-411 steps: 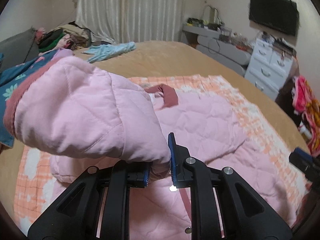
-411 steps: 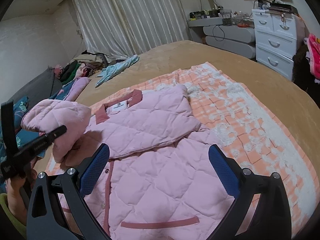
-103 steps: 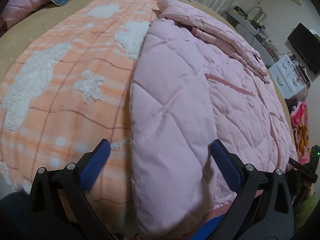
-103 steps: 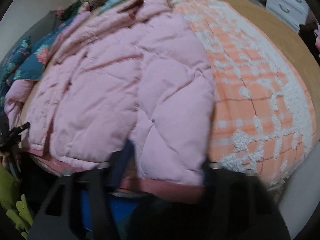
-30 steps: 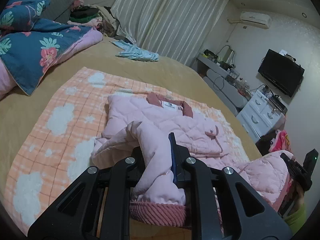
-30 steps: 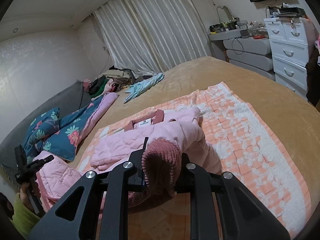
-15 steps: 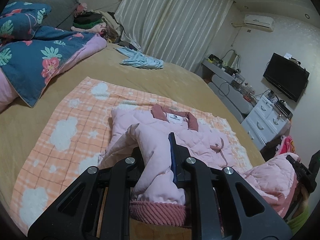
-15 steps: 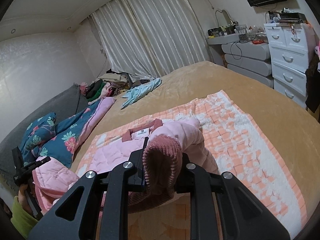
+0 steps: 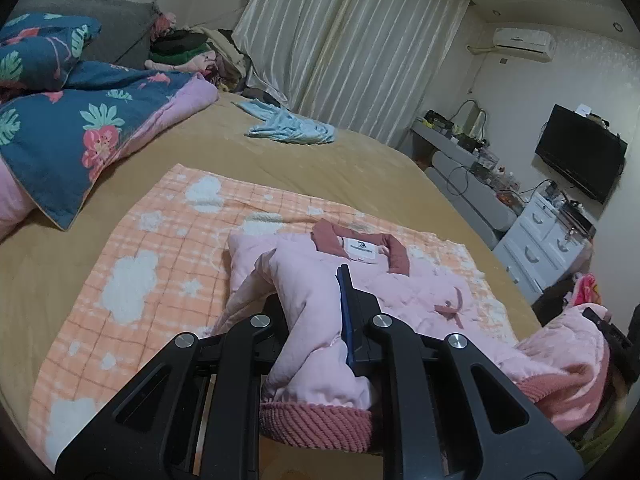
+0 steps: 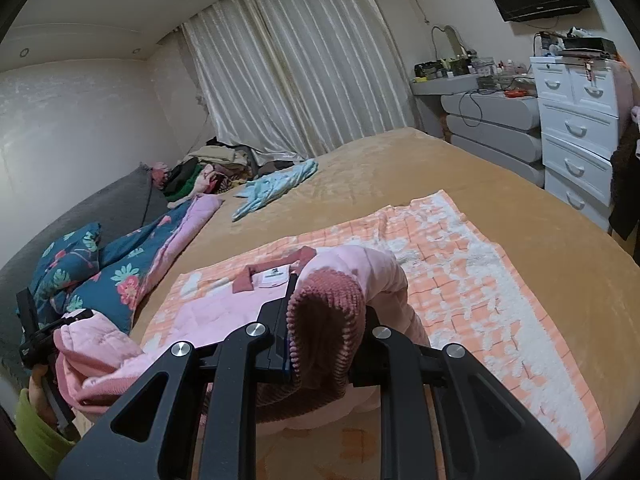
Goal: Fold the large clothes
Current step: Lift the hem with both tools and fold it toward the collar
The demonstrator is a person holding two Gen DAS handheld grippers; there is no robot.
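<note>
A pink quilted jacket (image 9: 404, 280) with a dark pink collar and ribbed hem lies collar-up on the orange checked blanket (image 9: 160, 248). My left gripper (image 9: 316, 320) is shut on the jacket's bottom hem at the left corner and holds it raised toward the collar. My right gripper (image 10: 324, 316) is shut on the hem (image 10: 324, 320) at the right corner, also raised. The jacket's body (image 10: 224, 312) sags between the two grippers. The right gripper's hold shows at the right edge of the left wrist view (image 9: 576, 364).
A tan bed cover (image 9: 320, 168) lies under the blanket. A blue floral quilt (image 9: 72, 120) and a clothes pile (image 9: 188, 52) sit at the left, with a light blue garment (image 9: 292, 130) beyond. White drawers (image 10: 580, 136) stand by the bed's right side.
Both grippers have carried the hem further forward over the jacket toward the collar. Both stay shut on it.
</note>
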